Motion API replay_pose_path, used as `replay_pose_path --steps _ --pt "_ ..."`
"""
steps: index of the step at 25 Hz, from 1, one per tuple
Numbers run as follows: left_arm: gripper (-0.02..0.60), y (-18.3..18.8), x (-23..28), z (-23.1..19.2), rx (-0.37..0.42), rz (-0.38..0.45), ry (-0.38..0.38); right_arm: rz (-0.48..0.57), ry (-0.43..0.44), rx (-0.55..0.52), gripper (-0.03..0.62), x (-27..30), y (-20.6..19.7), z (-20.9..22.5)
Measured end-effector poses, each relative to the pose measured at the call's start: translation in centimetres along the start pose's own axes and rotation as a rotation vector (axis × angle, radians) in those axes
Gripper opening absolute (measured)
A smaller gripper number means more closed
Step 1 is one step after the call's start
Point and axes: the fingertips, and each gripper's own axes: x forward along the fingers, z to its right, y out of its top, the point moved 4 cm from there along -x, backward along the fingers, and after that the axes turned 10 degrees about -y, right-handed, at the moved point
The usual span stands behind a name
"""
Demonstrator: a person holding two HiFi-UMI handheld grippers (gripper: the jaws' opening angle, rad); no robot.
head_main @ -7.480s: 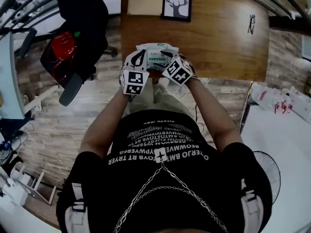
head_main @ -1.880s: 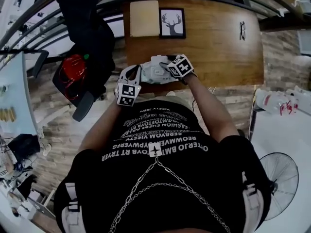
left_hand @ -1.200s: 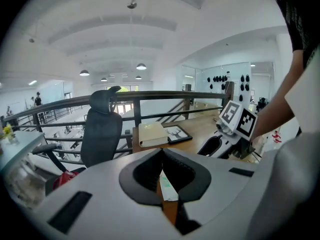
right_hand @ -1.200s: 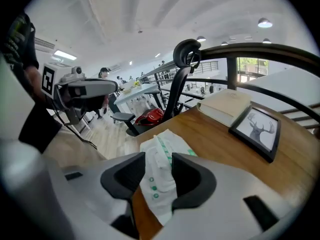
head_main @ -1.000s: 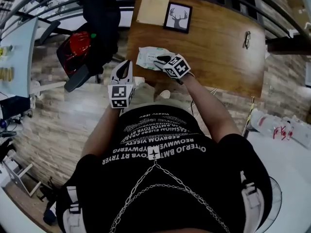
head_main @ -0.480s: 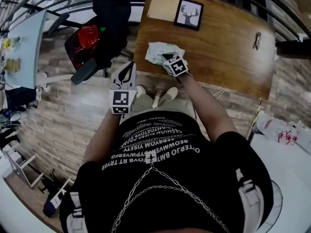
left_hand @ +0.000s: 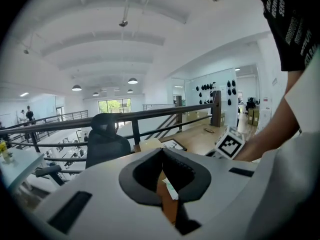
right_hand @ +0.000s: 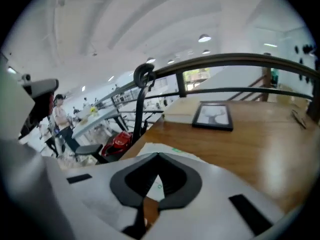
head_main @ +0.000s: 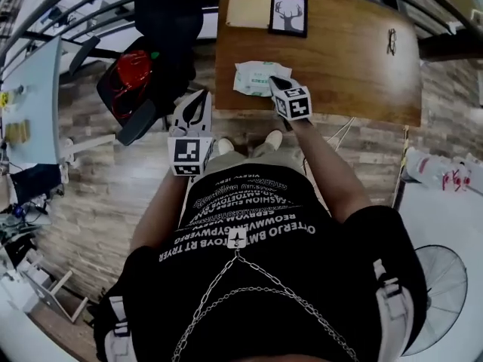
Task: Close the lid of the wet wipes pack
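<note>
While both are pressed together, the right gripper (head_main: pixel 276 83) sits at the wet wipes pack (head_main: pixel 253 76)'s edge, the left gripper (head_main: pixel 201 96) well clear

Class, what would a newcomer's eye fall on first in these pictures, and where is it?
The white wet wipes pack lies near the front edge of the wooden table, the right gripper, jaws together, at its right end. The left gripper hangs off the table, above the floor. A framed deer picture sits at the far side.
</note>
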Motion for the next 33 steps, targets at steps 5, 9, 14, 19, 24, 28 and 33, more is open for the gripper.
replay_pose_path --steps 5,9,14,19,24,28,33 --pt "0.028 4.0 -2.0 -2.0 0.043 0.057 -0.048 0.214 -0.109 0.113 0.014 -10.1 4.0 0.8" --pt "0.028 7.9 -3.5 -2.1 0.099 0.147 -0.114 0.329 -0.181 0.023 0.014 -17.5 7.7 -1.4" --pt "0.028 12.7 -5.7 -1.4 0.157 0.256 -0.212 0.435 -0.251 -0.004 0.014 -24.6 11.1 -4.2" --pt "0.028 13.7 -6.5 -2.3 0.2 0.3 -0.221 0.499 -0.294 -0.044 0.014 -28.0 13.4 -5.7" --pt "0.028 13.0 -6.5 -2.2 0.147 0.299 -0.256 0.493 -0.313 -0.101 0.014 -28.3 14.1 -6.4" --pt "0.028 13.1 -6.2 -0.8 0.127 0.295 -0.278 0.481 -0.287 -0.115 0.014 -28.5 13.8 -6.1" --pt "0.028 14.7 -4.7 1.0 0.1 0.316 -0.273 0.473 -0.243 -0.121 0.014 -28.8 13.7 -4.4"
